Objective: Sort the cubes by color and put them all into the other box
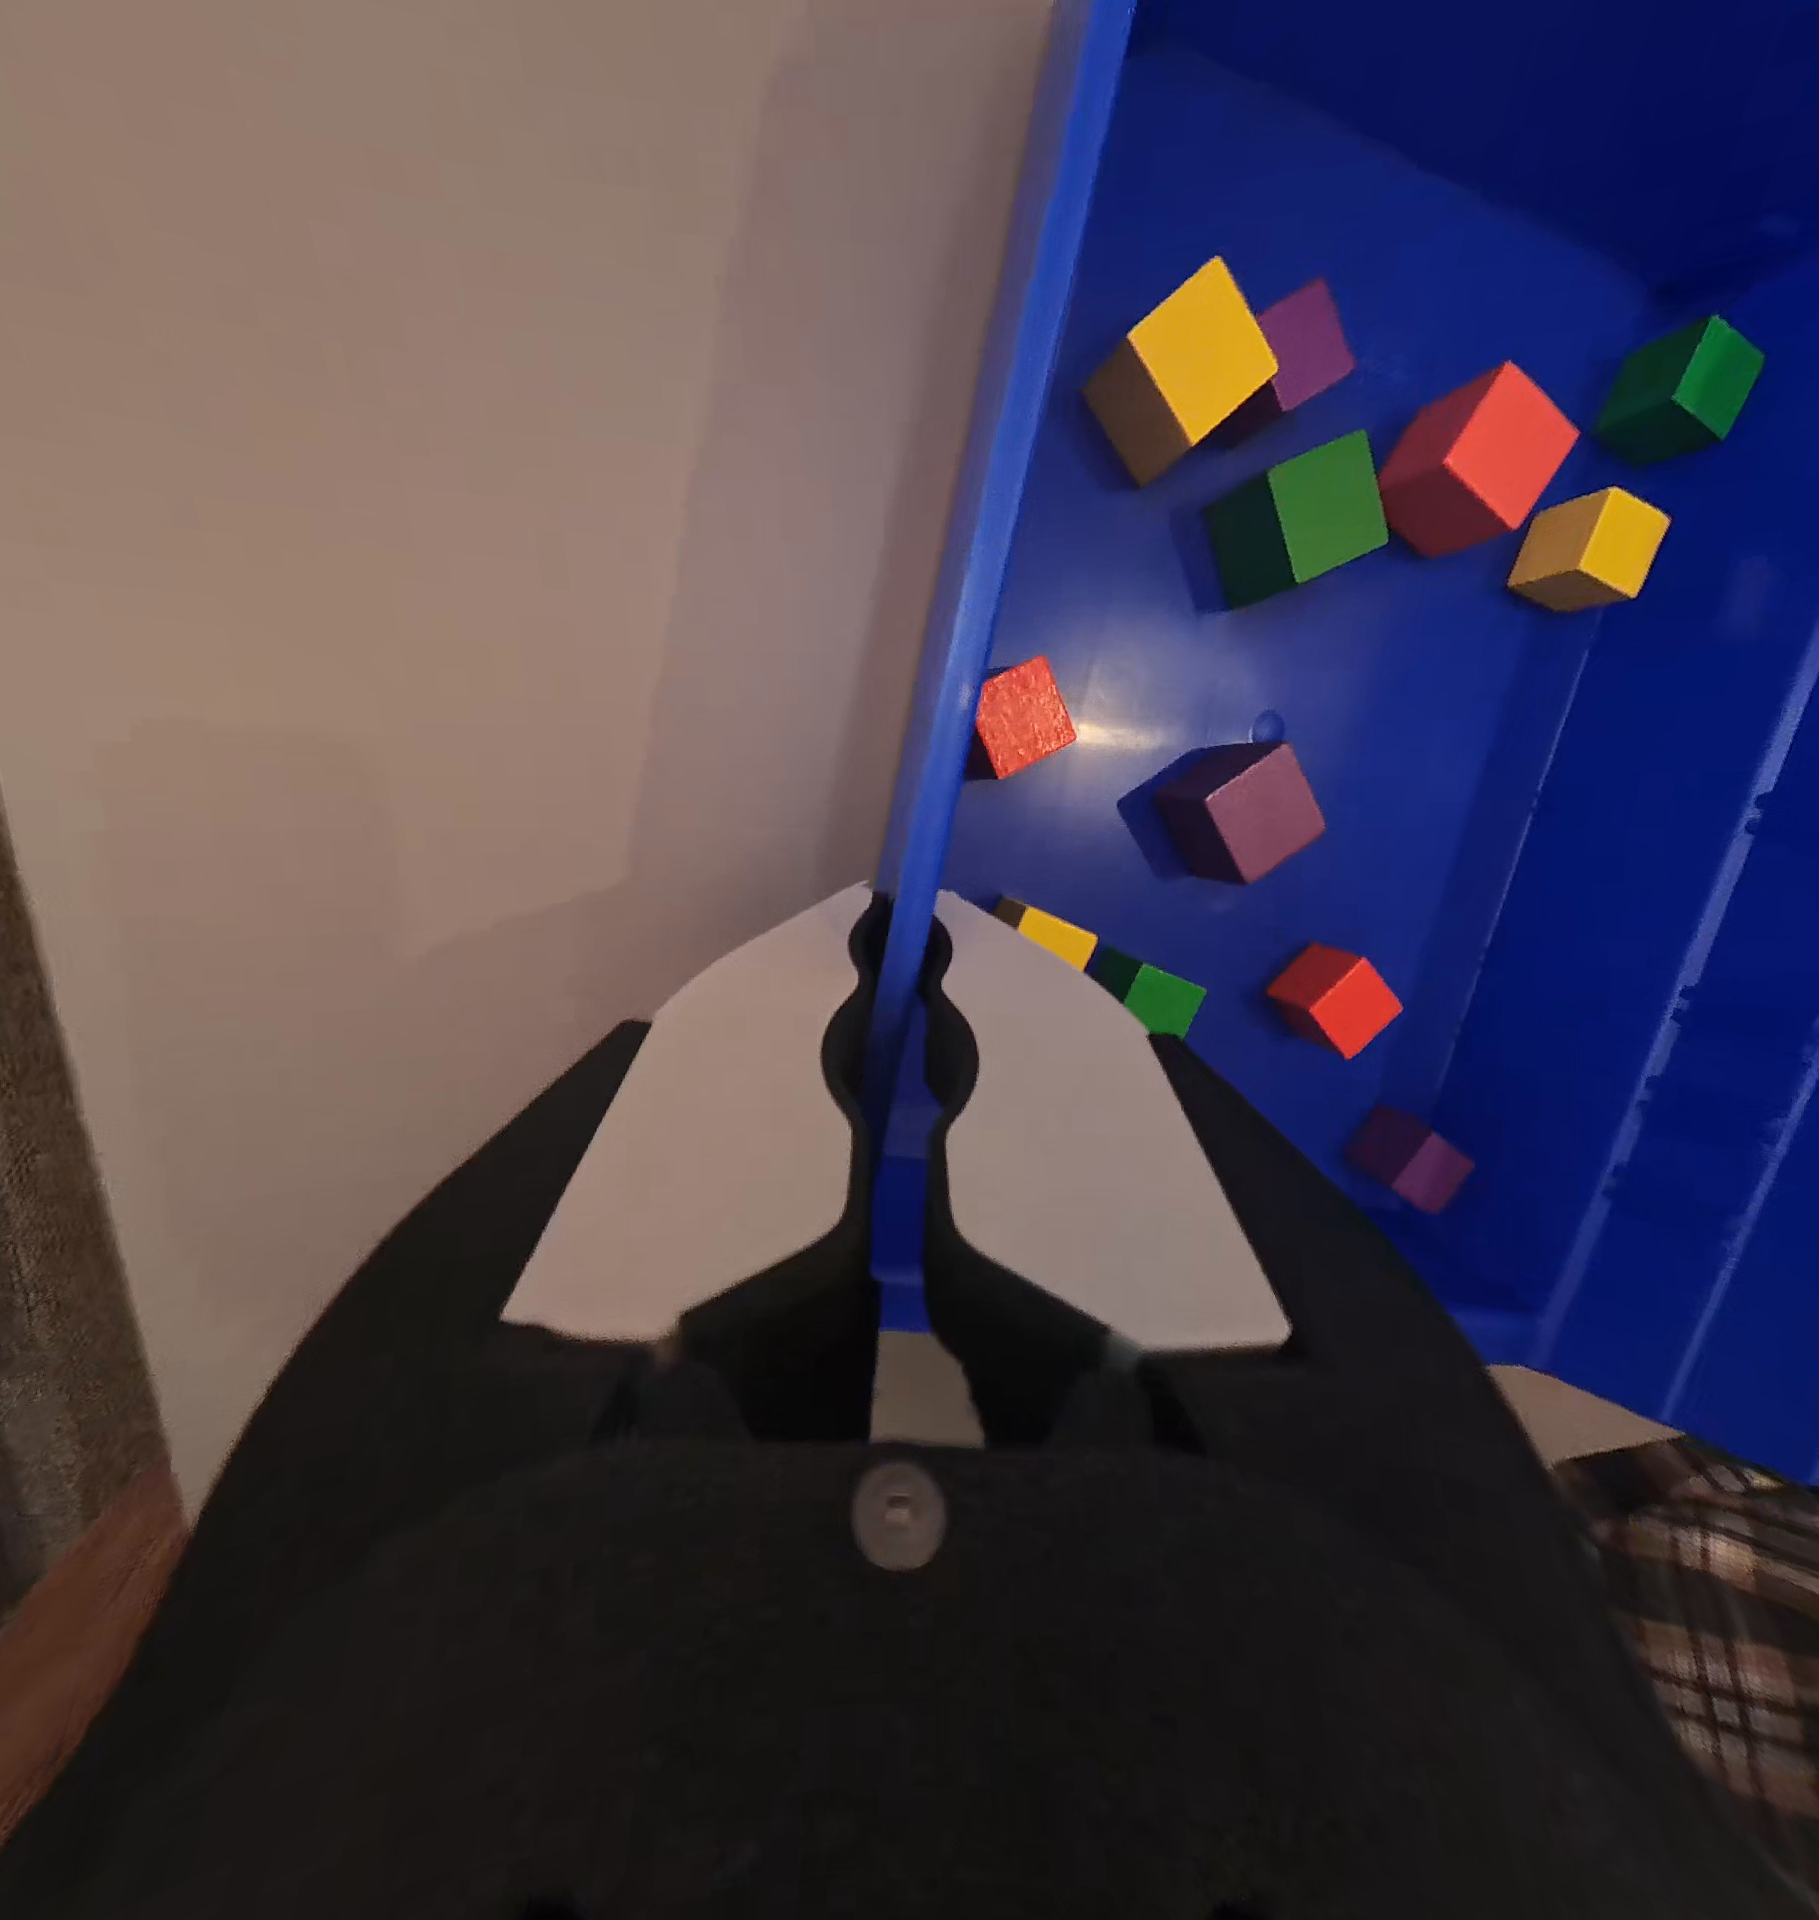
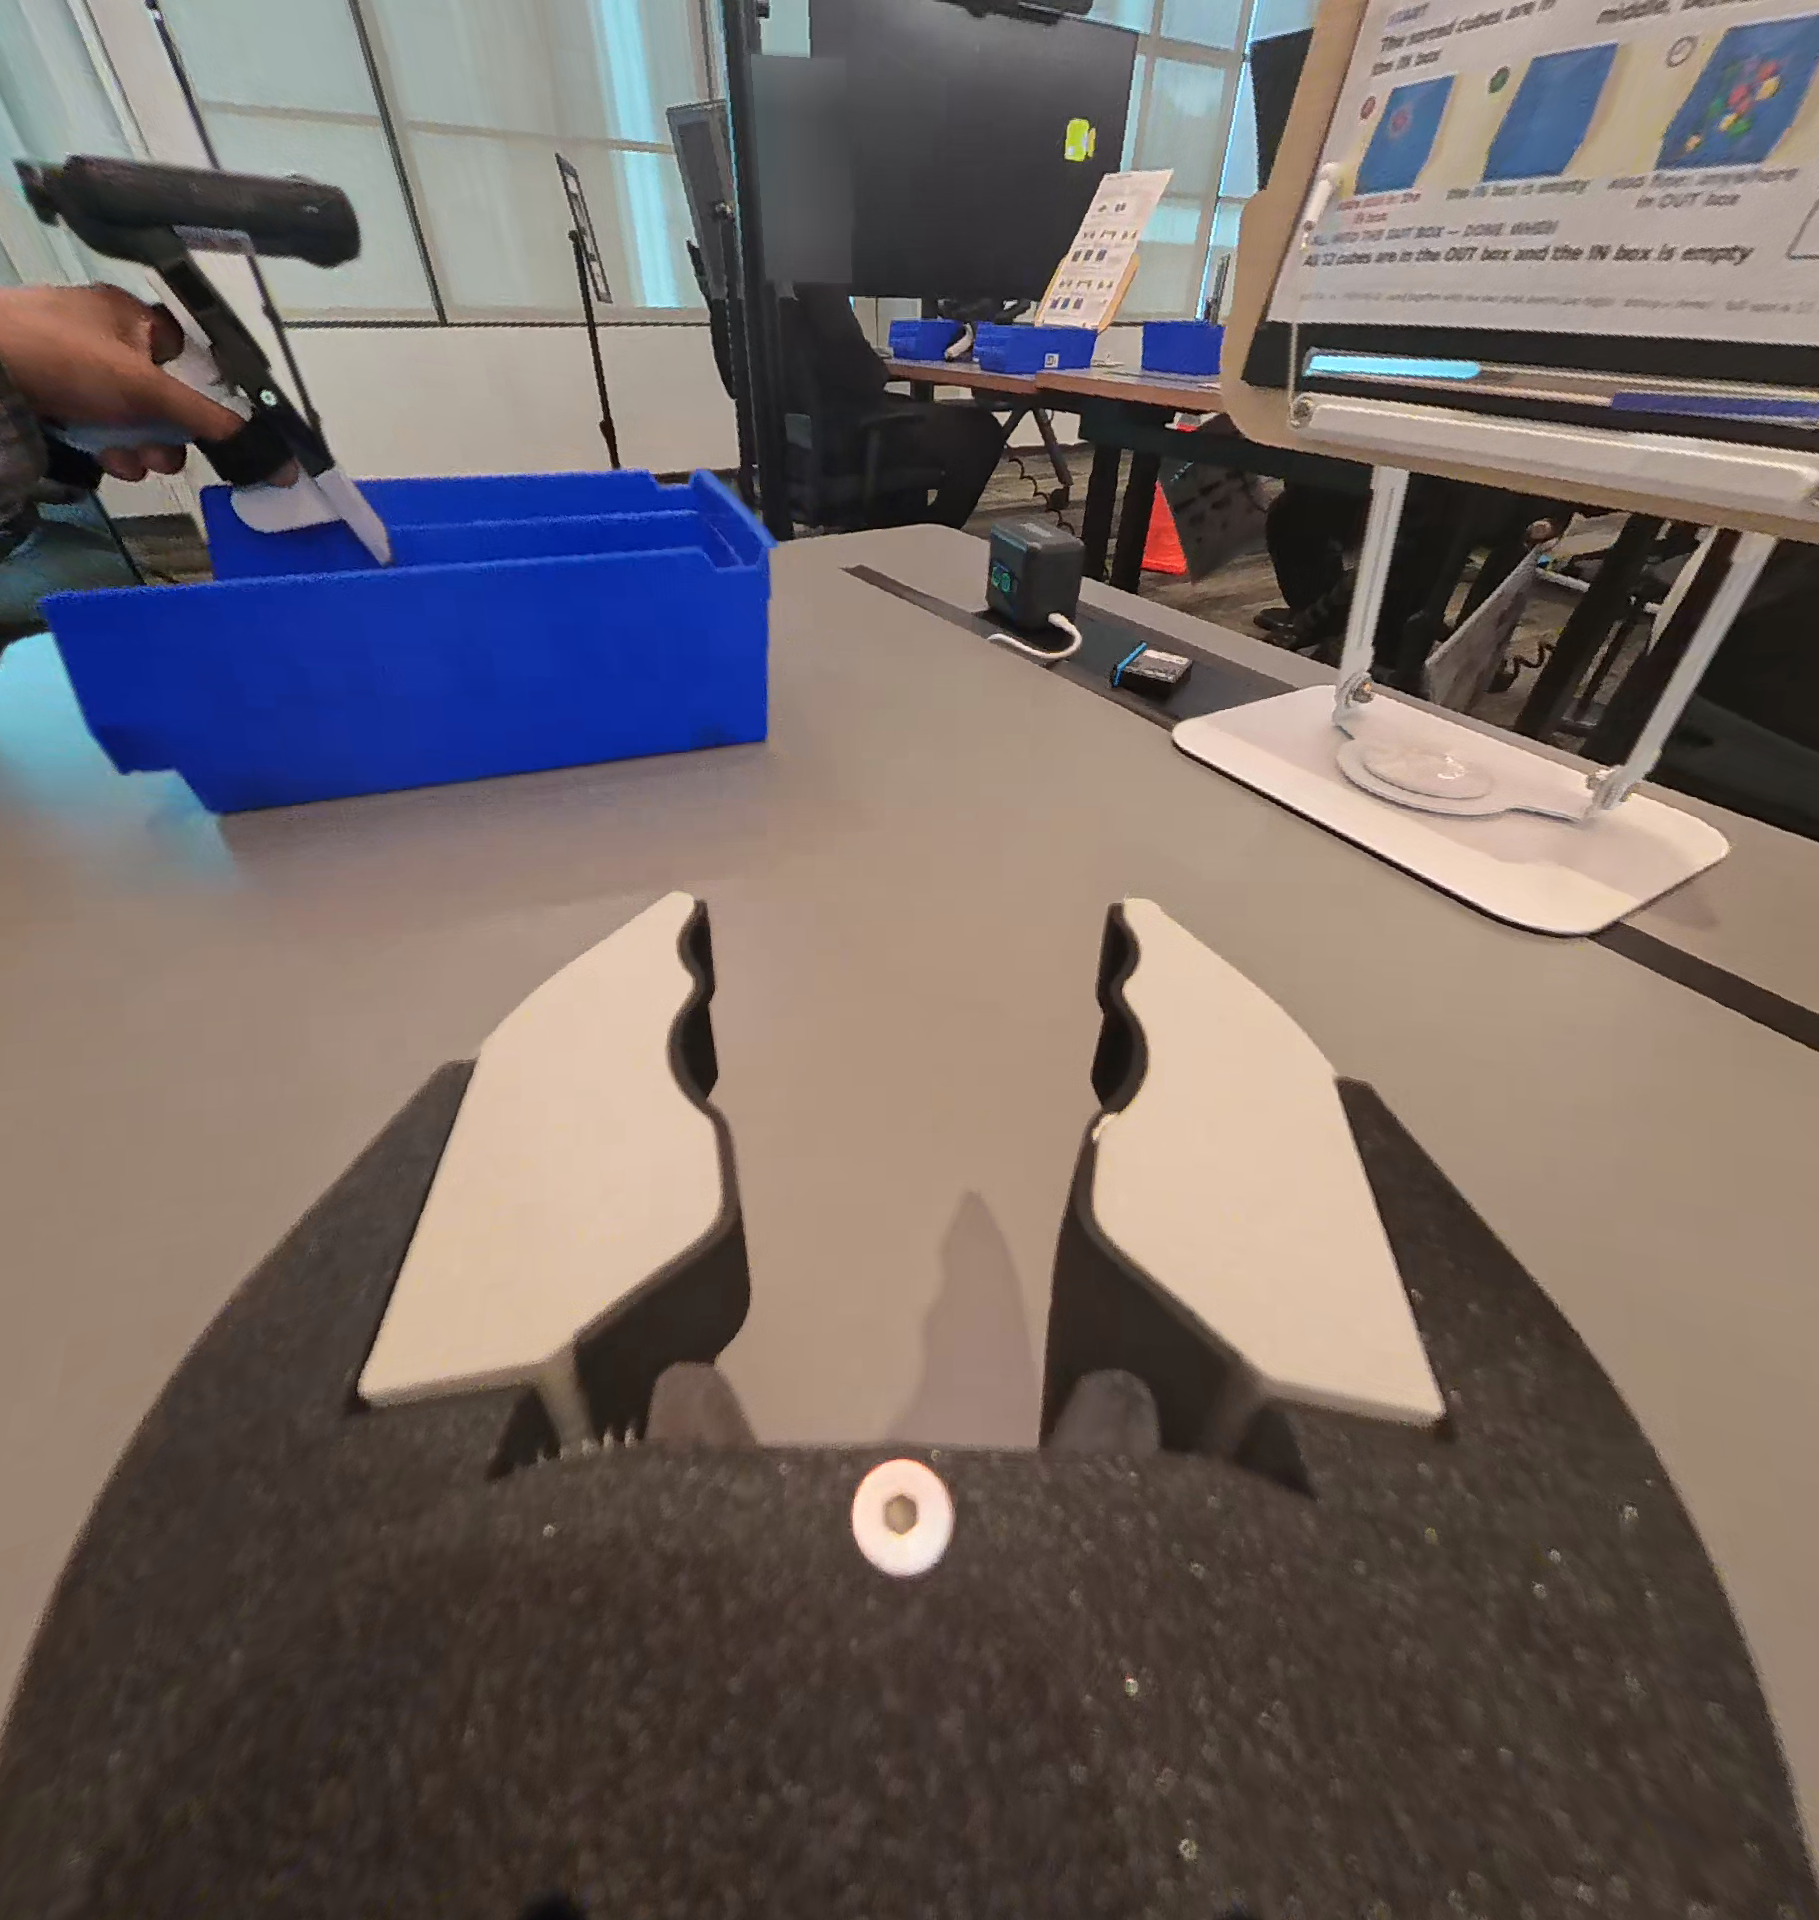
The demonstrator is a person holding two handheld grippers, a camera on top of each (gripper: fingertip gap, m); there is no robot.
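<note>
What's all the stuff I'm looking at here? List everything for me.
red cubes: three, inside blue box
yellow cubes: three, same box
green cubes: three, same box
purple cubes: three, same box
blue boxes: two, side by side on table
table: one, grey
sheet stand: one, white, table's right
small device: one, dark, cabled, far table edge
monitor: one, dark, background
left gripper: shut on blue box wall
right gripper: open, over table

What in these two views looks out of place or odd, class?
The left gripper is clamped on the side wall of the blue box rather than on a cube. Inside, the cubes lie scattered with colours mixed, such as a yellow cube against a purple cube. The right gripper hangs open over the bare table.
</note>
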